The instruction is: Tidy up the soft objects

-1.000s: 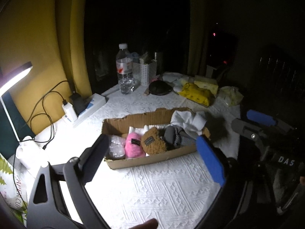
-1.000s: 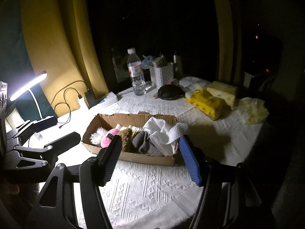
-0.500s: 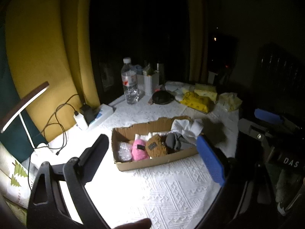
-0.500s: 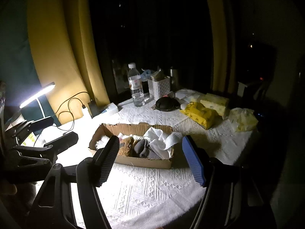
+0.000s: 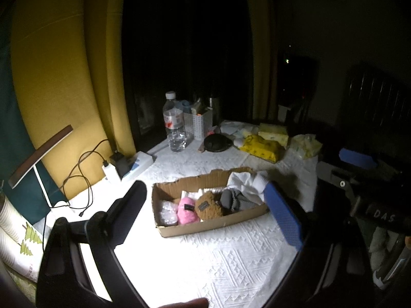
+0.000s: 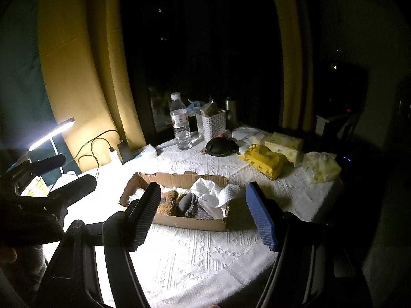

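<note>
An open cardboard box [image 5: 210,222] lies on the white tablecloth [image 5: 205,256]. In it, from left to right, are a clear crinkled bag [image 5: 167,211], a pink fluffy piece [image 5: 187,210], a brown fluffy piece [image 5: 208,208], a grey piece [image 5: 232,200] and a white cloth [image 5: 246,182] that drapes over the right end. My left gripper [image 5: 205,188] hangs open in front of the box, nothing between its fingers. In the right wrist view the box [image 6: 190,222] sits beyond my right gripper [image 6: 203,190], which is open and empty too. The left gripper [image 6: 66,173] shows at the far left there.
Behind the box stand a water bottle [image 6: 181,123], a white basket [image 6: 212,125], a black round item [image 6: 219,147], a yellow packet [image 6: 264,160], a tissue pack [image 6: 283,143] and a plastic bag [image 6: 321,166]. A lit desk lamp [image 6: 54,133] and charger cables [image 6: 97,151] are at the left.
Both grippers have drawn back and up from the box, which now looks smaller and farther off in both views. Both stay open and empty.
</note>
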`<state>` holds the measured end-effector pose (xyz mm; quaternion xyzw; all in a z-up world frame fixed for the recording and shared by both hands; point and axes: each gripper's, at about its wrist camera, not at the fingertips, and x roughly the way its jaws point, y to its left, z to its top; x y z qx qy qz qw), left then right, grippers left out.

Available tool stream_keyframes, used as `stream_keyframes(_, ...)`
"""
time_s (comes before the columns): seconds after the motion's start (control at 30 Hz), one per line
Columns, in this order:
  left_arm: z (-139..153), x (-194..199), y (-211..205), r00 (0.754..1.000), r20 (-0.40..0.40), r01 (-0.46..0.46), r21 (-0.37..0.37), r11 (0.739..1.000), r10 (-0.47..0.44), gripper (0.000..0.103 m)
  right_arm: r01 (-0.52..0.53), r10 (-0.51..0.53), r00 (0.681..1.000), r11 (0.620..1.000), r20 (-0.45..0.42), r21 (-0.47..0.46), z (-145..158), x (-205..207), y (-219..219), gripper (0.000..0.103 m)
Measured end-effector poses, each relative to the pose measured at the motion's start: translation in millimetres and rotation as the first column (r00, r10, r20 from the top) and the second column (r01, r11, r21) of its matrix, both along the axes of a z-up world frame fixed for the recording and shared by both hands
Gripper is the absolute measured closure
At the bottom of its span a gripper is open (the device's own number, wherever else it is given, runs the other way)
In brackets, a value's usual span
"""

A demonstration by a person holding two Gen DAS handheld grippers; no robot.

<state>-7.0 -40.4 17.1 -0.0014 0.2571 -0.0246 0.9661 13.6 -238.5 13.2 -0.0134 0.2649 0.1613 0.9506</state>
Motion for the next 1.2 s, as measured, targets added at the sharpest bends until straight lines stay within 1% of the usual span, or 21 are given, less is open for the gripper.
stream_keyframes(0.4,3.5,3.9,1.7,1.0,0.008,-0.003,-0.013,1.0,0.003,0.009,0.0,0.0,1.0,1.0,0.003,-0.003,0.8,0.9,0.5,0.031)
stream_keyframes(1.2,2.6,4.6,3.1,1.0,0.01,-0.007,-0.014,1.0,0.007,0.009,-0.009,0.009,1.0,1.0,-0.002,-0.006,-0.3,6.6,4.8,0.031)
